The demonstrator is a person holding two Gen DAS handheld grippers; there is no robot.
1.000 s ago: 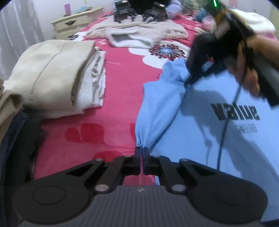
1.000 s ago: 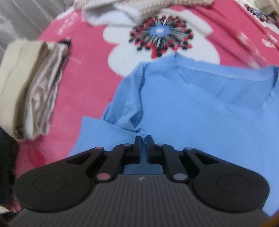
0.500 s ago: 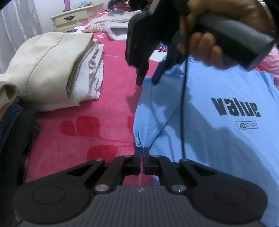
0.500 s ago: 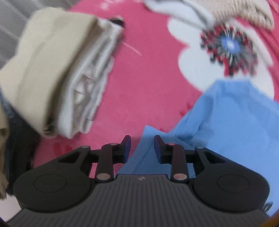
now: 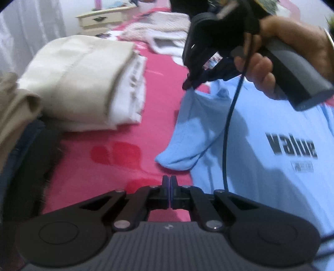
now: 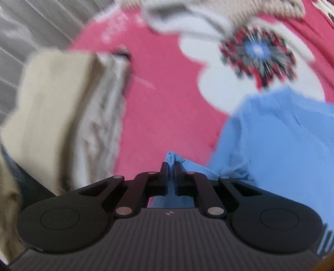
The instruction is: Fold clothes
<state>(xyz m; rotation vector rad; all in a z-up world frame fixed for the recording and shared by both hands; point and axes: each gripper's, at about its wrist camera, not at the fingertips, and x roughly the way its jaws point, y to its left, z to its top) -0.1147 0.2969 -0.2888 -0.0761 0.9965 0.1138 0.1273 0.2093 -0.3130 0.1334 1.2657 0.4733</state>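
— How many garments lie on the pink flowered bedspread (image 5: 117, 146)?

— One light blue cotton T-shirt with black lettering (image 5: 271, 133) lies spread flat on the right side. To its left sits one stack of folded cream and white clothes (image 5: 83, 83), well apart from the shirt. At the far end lies one beige knitted garment (image 5: 167, 27), blurred.

— And the grippers?

— Two. The right gripper (image 6: 171, 166) has just been closing, and a bunched tip of the blue shirt's sleeve now sticks up between its two black fingers (image 6: 163, 168); it pinches that cloth and lifts the sleeve off the bedspread. A hand (image 5: 292, 54) holds its grey handle, and one dark cable hangs down from it.

— The left gripper (image 5: 169, 187)?

— Its jaws are pressed together at the shirt's near edge. I can't tell whether any cloth is caught between them.

— Anything else?

— One cream bedside cabinet (image 5: 102, 17) stands in the far corner.
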